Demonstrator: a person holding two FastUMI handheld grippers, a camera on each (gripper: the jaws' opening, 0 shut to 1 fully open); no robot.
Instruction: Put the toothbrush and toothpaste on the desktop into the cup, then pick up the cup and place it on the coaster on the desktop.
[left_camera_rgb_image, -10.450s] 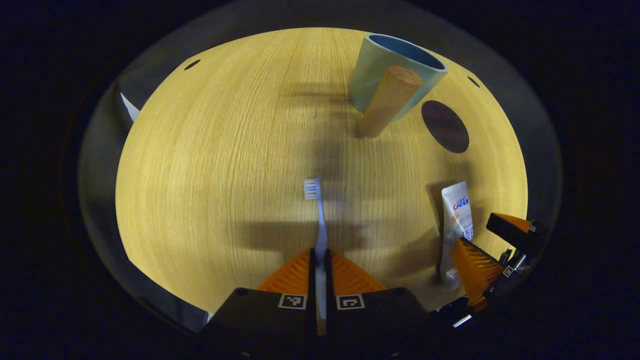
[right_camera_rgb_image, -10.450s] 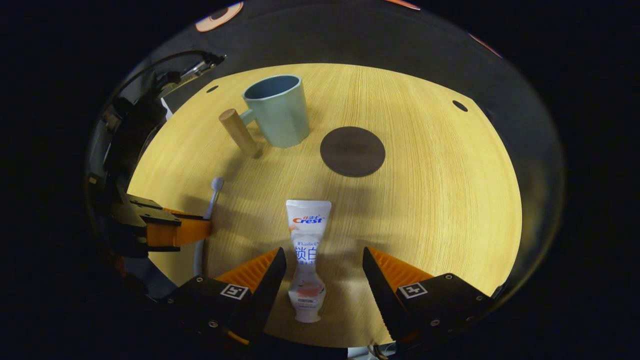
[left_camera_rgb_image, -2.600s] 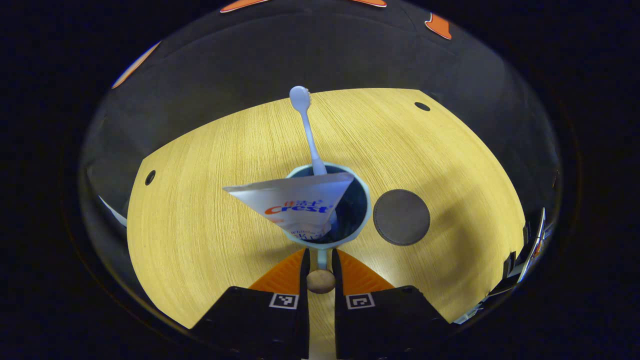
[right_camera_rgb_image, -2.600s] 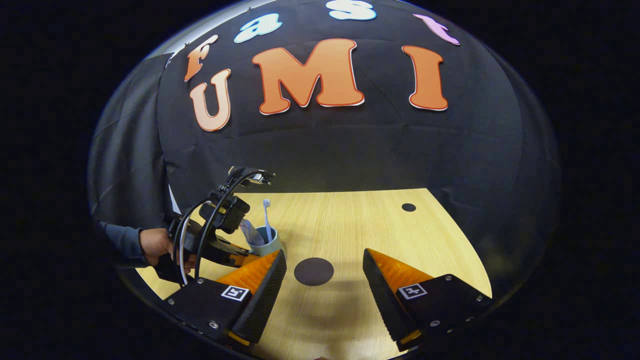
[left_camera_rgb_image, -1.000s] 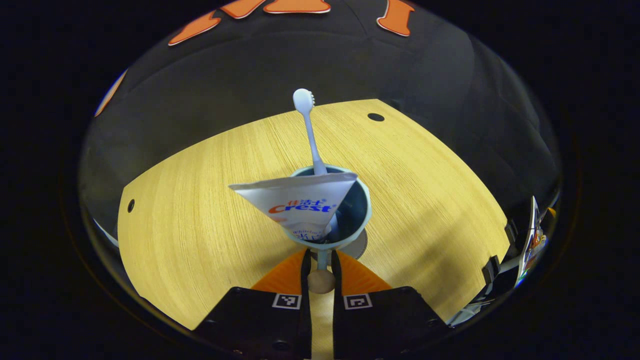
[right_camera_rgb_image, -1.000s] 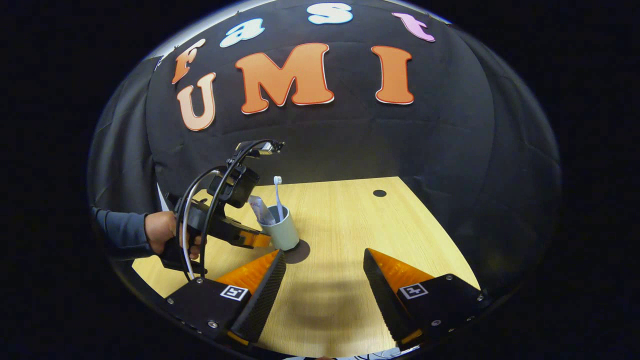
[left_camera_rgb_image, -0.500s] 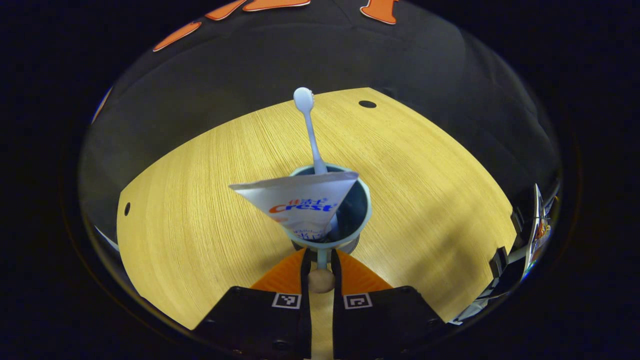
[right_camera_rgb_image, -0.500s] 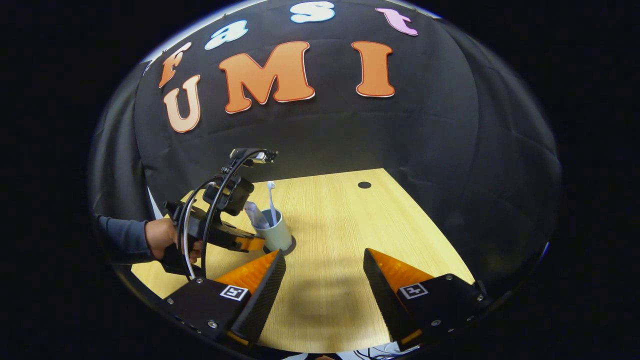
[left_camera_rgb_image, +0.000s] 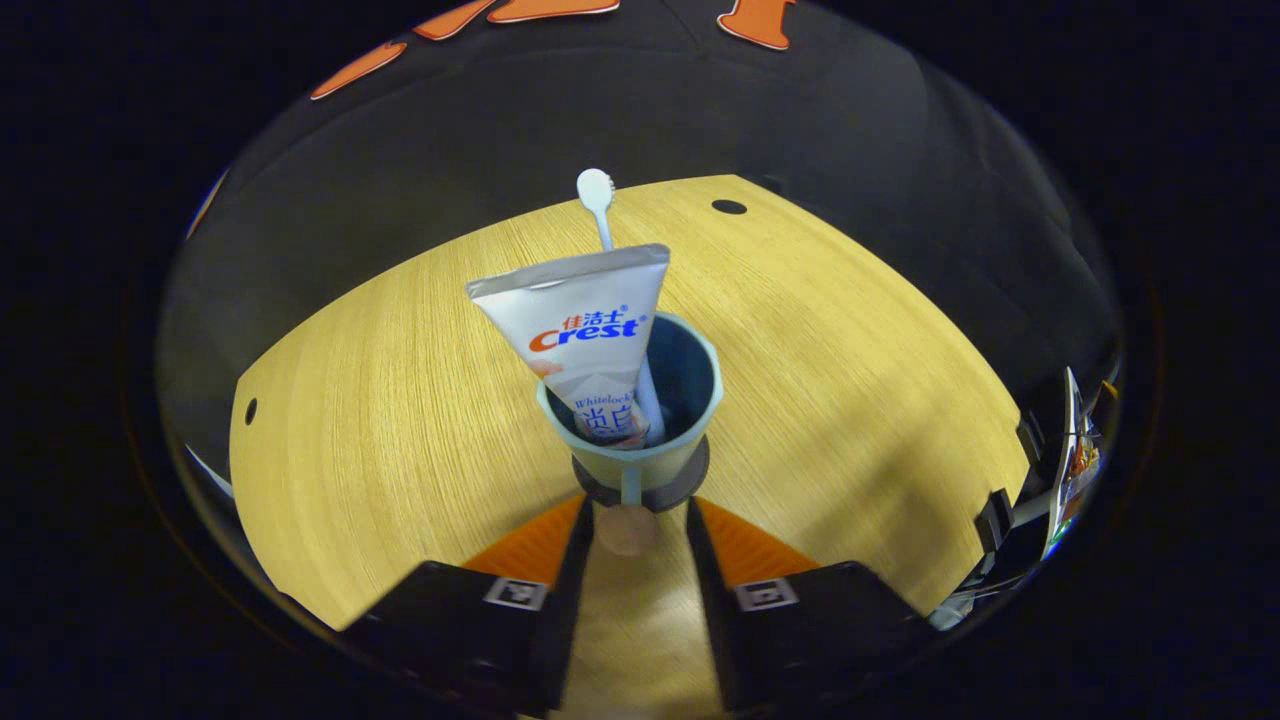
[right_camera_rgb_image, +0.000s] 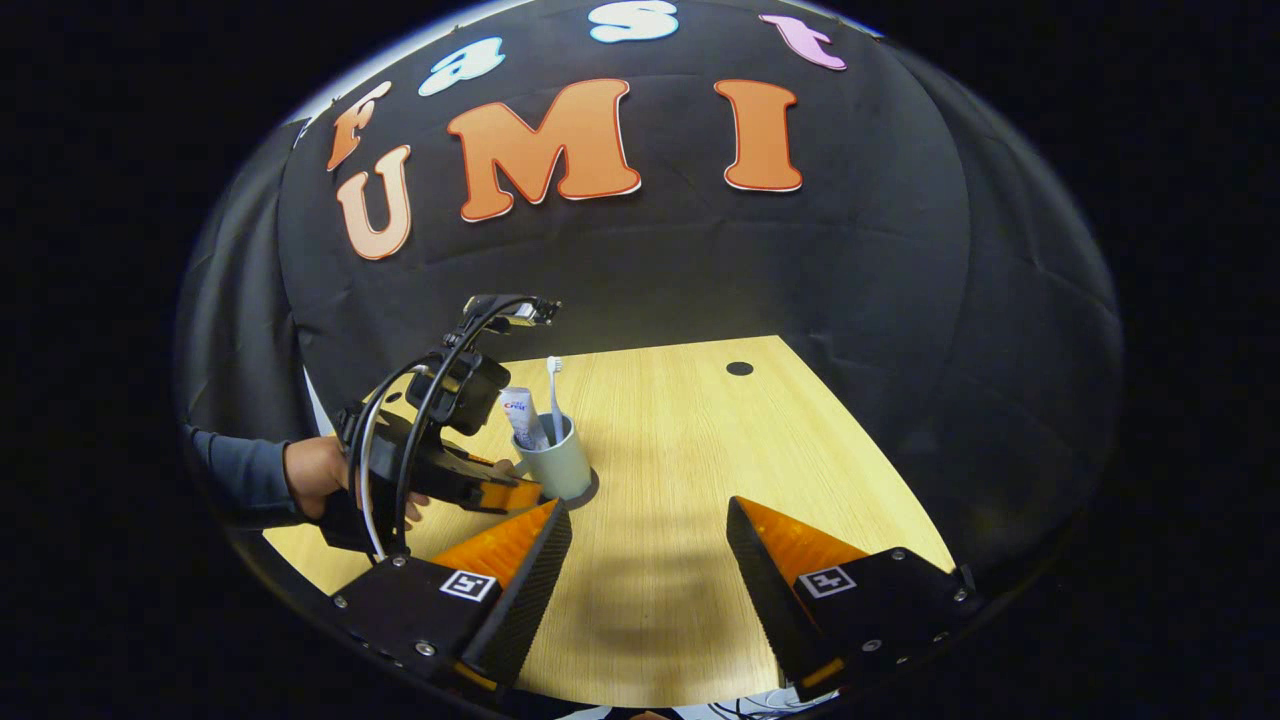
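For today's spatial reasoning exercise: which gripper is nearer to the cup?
Left. The left gripper has its open fingers on either side of the cup's handle; the right gripper hangs open and apart, with bare desktop between.

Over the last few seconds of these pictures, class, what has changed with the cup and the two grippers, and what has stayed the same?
The cup was carried sideways onto the coaster and now stands on it. The left gripper, clamped on the wooden handle until half a second ago, has opened and let go. The toothpaste sits more upright. The toothbrush stayed in the cup, and the right gripper stayed open and empty.
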